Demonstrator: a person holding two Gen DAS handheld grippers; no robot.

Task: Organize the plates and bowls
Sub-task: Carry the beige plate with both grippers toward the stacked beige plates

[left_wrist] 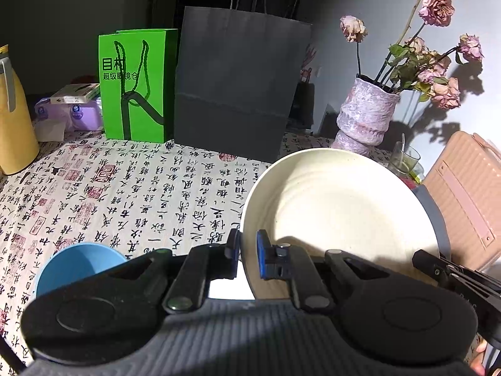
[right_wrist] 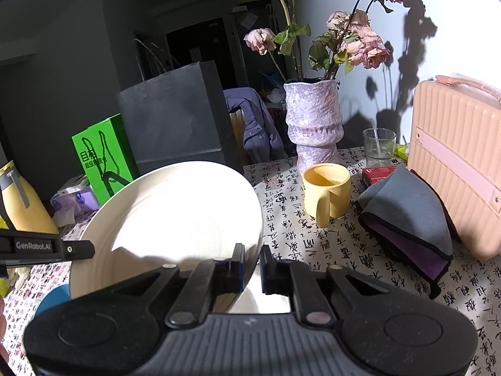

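Observation:
A large cream plate point(left_wrist: 338, 216) is held tilted above the table by both grippers. My left gripper point(left_wrist: 248, 255) is shut on its left rim, one finger on each face. My right gripper point(right_wrist: 252, 266) is shut on its right rim; the plate also shows in the right wrist view point(right_wrist: 175, 216). The other gripper's tip shows at the right edge of the left view point(left_wrist: 438, 266) and the left edge of the right view point(right_wrist: 47, 247). A blue bowl point(left_wrist: 78, 266) stands on the table below left, partly hidden by my left gripper; it also shows in the right wrist view point(right_wrist: 53, 297).
On the calligraphy tablecloth point(left_wrist: 125, 194): a green bag point(left_wrist: 137, 84), a black bag point(left_wrist: 238, 94), a purple vase with dried roses point(right_wrist: 316, 125), a yellow mug point(right_wrist: 327, 191), a grey folded cloth point(right_wrist: 407, 216), a pink case point(right_wrist: 460, 169), a glass point(right_wrist: 379, 144), a yellow jug point(left_wrist: 12, 119).

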